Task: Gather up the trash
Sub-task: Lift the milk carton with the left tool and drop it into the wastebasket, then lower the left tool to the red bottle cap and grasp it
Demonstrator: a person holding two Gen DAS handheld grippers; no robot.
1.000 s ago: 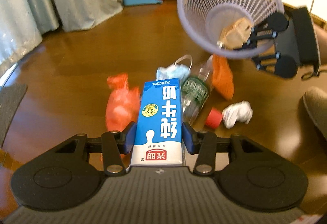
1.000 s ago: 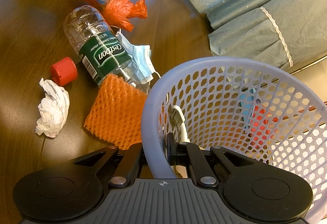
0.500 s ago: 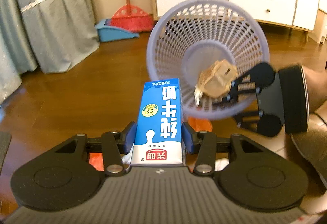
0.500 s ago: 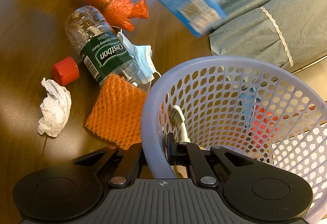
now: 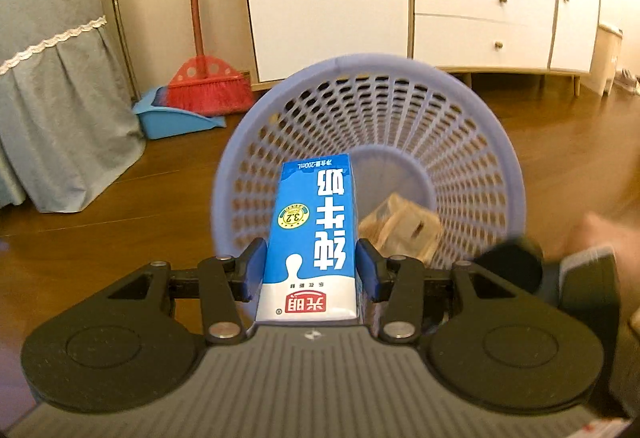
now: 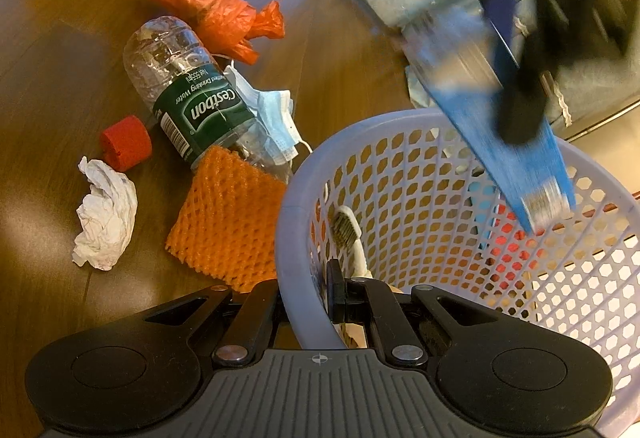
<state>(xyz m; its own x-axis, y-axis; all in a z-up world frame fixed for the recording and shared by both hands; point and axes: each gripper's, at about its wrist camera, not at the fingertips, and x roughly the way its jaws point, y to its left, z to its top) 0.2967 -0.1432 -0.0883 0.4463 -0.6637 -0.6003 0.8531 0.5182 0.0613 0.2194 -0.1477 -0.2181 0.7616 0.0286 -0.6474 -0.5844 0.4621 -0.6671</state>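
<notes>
The left tongs (image 5: 310, 272) are clamped on the blue milk carton (image 5: 314, 230), its far end poking over the lilac basket (image 6: 420, 166). The right tongs (image 6: 308, 302) pinch the basket's near rim. Push deeper before letting go, and keep that basket tilted toward it. The carton's tip is blurred, so probably just inside, and the crumpled wrapper (image 5: 404, 232) hides the bottom.

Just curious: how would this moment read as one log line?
left gripper: holds blue-and-white milk carton | right gripper: clamps lavender plastic mesh basket rim | carton over basket
</notes>
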